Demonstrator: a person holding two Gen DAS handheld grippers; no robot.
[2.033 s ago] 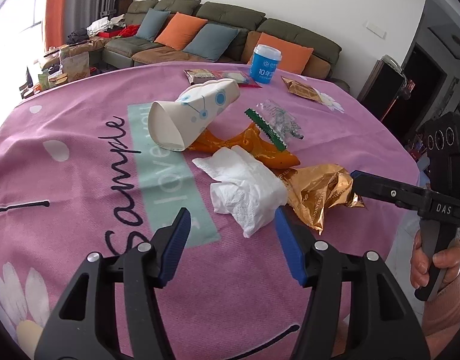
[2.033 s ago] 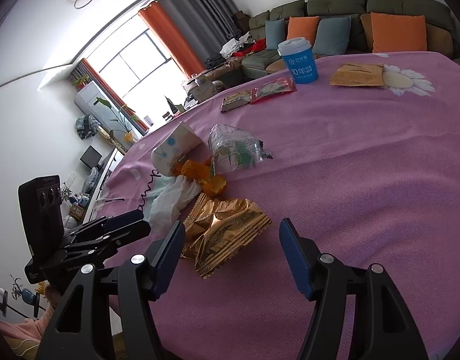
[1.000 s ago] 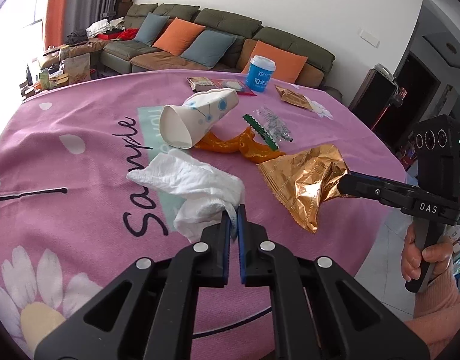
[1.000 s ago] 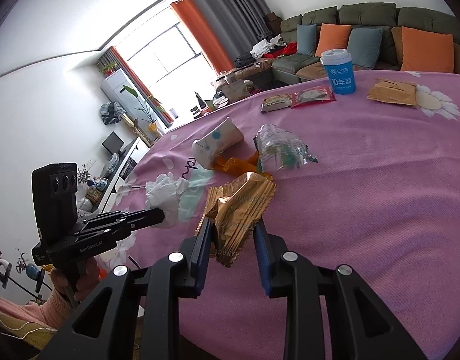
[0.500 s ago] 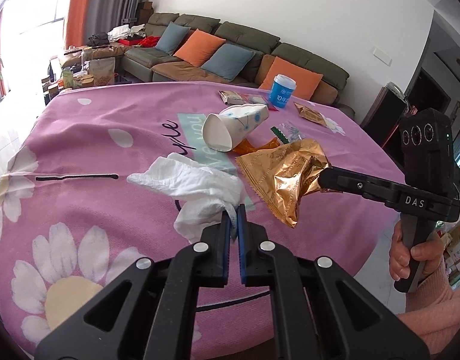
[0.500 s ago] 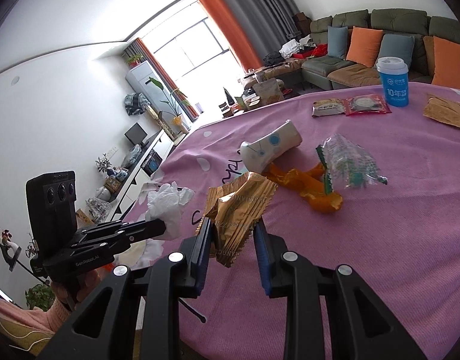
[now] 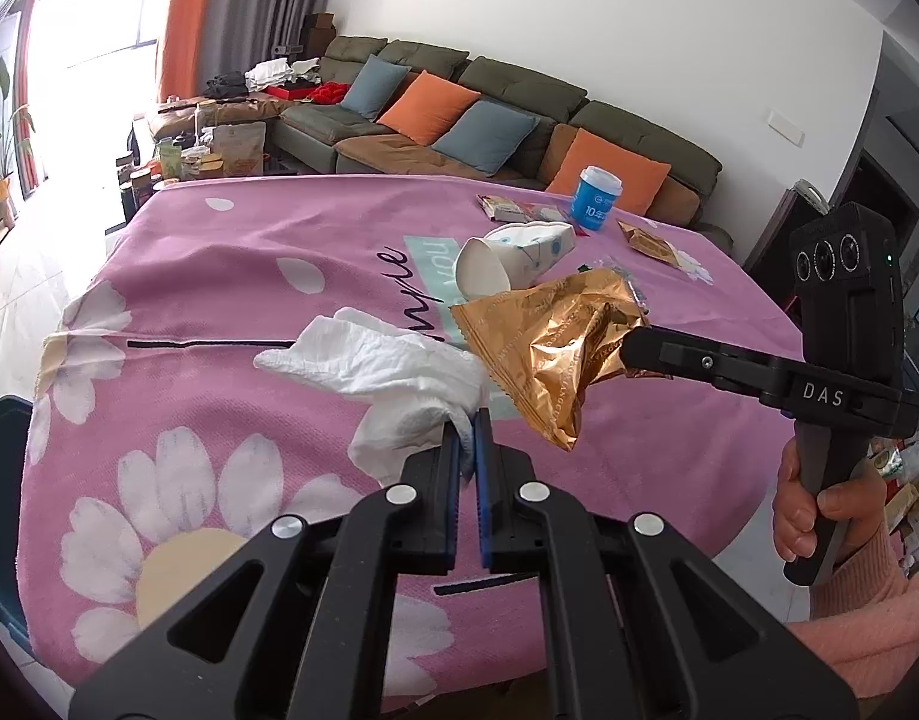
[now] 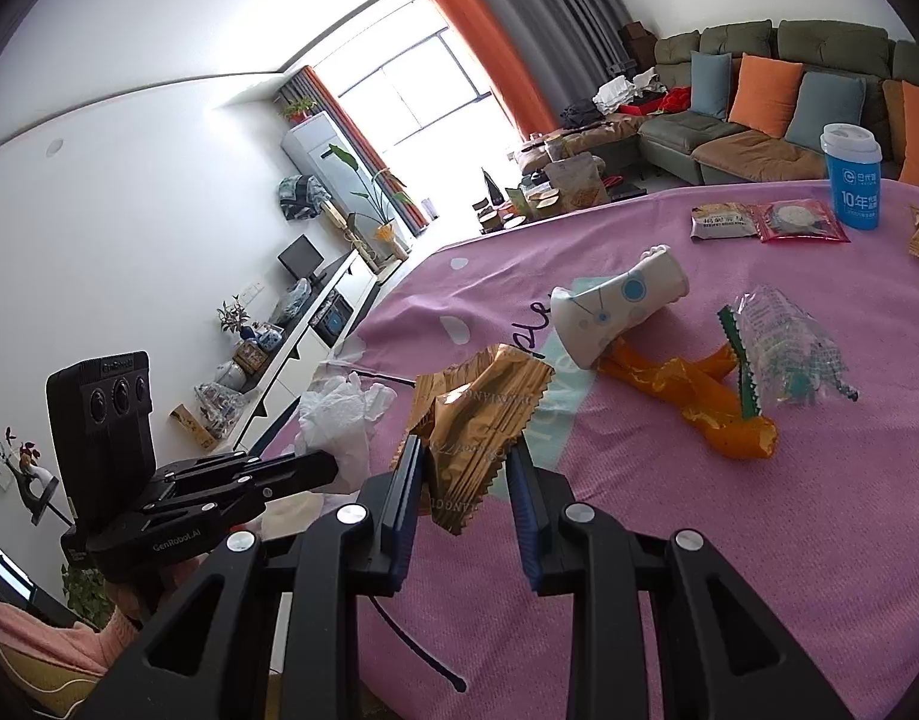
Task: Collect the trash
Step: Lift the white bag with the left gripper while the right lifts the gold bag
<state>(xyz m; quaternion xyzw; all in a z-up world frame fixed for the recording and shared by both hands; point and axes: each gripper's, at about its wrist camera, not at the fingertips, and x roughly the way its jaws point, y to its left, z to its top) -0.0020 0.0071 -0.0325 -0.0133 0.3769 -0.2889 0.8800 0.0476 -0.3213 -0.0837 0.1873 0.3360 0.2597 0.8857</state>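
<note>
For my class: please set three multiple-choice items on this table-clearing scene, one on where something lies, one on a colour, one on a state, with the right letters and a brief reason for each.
1. Where does the blue cup stand?
A. At the far side of the table, near the sofa
B. Between the right gripper's fingers
C. On the floor

2. What colour is the wrapper in the right gripper?
A. Green
B. Gold
C. White

3. How does the patterned paper cup lie?
A. Upright
B. Upside down on its rim
C. On its side, mouth open toward the left wrist camera

Answers:
1 A: it stands upright beyond the other litter, before the sofa cushions.
2 B: the crinkled foil between the blue pads is gold, while the left gripper pinches a white tissue.
3 C: its round white opening shows side-on on the pink tablecloth.
</note>
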